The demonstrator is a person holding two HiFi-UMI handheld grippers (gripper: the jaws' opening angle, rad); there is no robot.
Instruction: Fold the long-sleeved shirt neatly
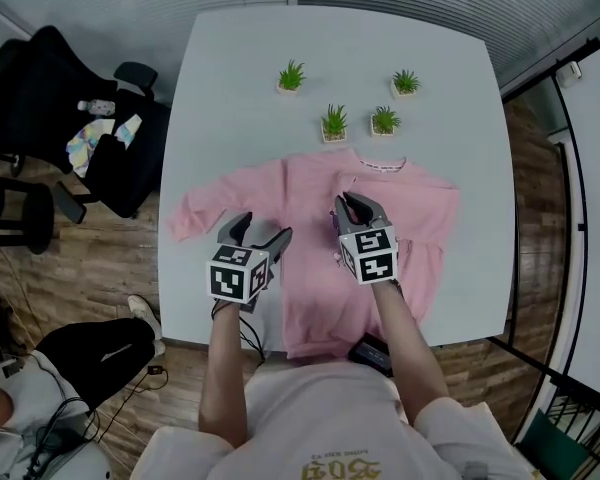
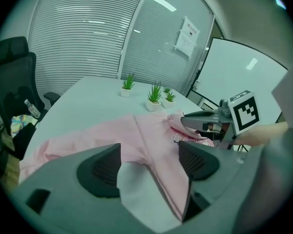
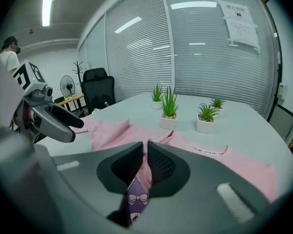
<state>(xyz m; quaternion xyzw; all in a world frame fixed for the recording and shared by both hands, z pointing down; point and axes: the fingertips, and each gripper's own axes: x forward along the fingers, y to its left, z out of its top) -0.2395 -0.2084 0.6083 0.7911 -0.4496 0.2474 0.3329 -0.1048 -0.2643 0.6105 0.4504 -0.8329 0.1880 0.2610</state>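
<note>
Head view, looking steeply down: a pale desk (image 1: 330, 38) fills the middle of the frame. The pink long-sleeved shirt (image 1: 305, 183) lies on its near half, lower centre. Its collar points toward the top of the frame and its hem reaches the desk's near edge. One sleeve (image 1: 192, 216) is stretched out flat toward frame left.

We find the right claw (image 1: 356, 204) at centre frame, over the chest of the shirt. In the right gripper view its jaws are drawn almost together. A thin pinch of the pink cloth is clamped between the pads, and a purple print (image 3: 136, 199) with a bow sits on the cloth just below them.

We find the left claw (image 1: 264, 226) just left of it, by the shirt's side edge and below the stretched sleeve. In the left gripper view its jaws stand wide apart and hold nothing. Through the gap we see bare desk and the shirt's edge.

Four small potted plants (image 1: 333, 123) stand in a loose cluster beyond the collar, upper centre; the nearest two are just beside it. A black office chair (image 1: 50, 88) stands off the desk at upper left, on a wooden floor (image 1: 90, 258). At lower left we see another person (image 1: 90, 358), in dark trousers and a white shoe.
</note>
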